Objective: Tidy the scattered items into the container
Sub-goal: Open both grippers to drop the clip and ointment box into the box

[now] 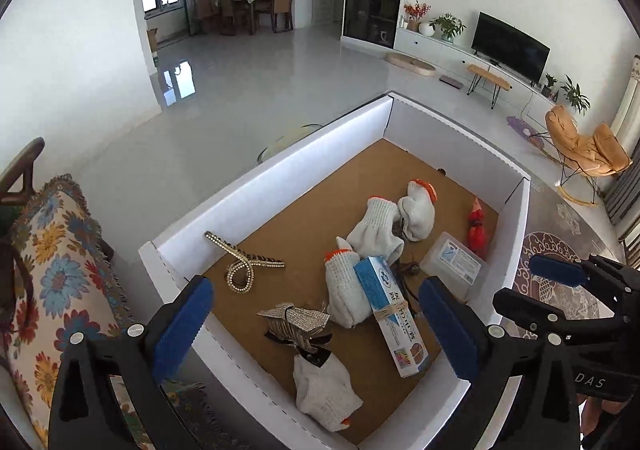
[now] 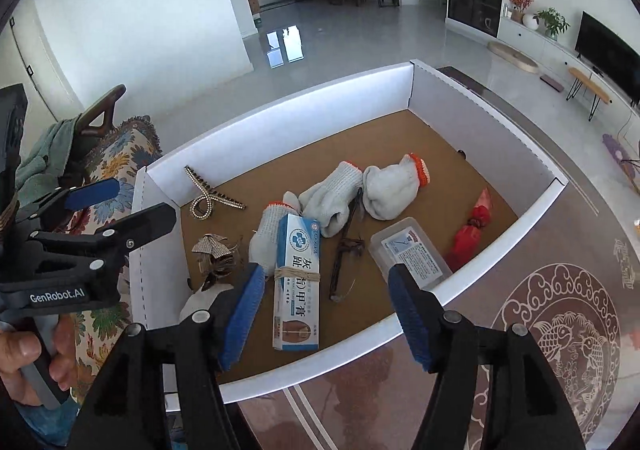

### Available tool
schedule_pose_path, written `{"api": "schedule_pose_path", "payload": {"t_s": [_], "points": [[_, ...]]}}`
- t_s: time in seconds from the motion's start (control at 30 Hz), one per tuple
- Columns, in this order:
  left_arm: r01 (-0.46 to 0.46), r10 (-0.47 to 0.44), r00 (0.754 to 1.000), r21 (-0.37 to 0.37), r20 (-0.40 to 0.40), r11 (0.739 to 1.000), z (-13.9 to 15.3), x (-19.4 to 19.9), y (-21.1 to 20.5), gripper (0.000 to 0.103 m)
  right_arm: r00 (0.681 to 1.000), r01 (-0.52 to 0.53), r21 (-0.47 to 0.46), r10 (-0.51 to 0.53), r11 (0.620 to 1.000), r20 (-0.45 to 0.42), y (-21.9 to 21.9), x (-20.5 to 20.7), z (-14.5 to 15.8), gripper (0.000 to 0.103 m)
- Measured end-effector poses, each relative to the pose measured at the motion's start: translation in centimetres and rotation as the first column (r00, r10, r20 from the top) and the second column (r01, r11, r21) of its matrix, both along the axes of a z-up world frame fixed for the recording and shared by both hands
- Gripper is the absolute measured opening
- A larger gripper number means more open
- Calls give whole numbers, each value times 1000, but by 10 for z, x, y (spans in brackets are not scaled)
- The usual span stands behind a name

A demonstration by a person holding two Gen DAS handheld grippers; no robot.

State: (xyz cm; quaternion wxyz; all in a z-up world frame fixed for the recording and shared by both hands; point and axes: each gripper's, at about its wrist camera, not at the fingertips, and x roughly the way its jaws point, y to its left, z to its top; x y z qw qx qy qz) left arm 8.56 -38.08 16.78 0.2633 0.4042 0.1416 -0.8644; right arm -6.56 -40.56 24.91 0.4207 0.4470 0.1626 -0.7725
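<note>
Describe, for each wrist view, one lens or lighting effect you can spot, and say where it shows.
Left wrist view: fisheye bending curves the white box's straight walls, dark corners frame the picture, and window glare shines on the glossy floor. Right wrist view: the same barrel curve bows the box rim, the window reflects on the floor, and the far inner wall glows bright from daylight.

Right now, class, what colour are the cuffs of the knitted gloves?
Orange cuffs on white gloves, clearest in the right wrist view.

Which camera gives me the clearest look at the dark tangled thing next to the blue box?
The right wrist view: the dark tangle lies in the open between the blue box and the clear case. In the left wrist view only bits of it show behind the box.
</note>
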Motion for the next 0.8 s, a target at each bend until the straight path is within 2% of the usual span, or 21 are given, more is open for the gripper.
{"api": "schedule_pose_path", "payload": {"t_s": [0.13,0.37,0.57,0.7,0.8], "points": [[-41,44,997,37,-71,998,23,10,14,103,1000,-9,14,9,1000,8,17,1,22,65],[-83,86,994,55,-71,995,35,10,32,103,999,-27,44,28,999,-21,25,0,37,65],[-169,169,986,18,3,986,29,10,37,103,999,-29,68,31,997,-27,22,-3,27,65],[-192,193,978,20,-74,981,31,20,42,103,998,-44,88,48,995,-46,14,-1,17,65],[-184,180,980,-48,-78,982,34,17,49,103,997,-47,107,54,993,-60,9,-1,11,65]]}}
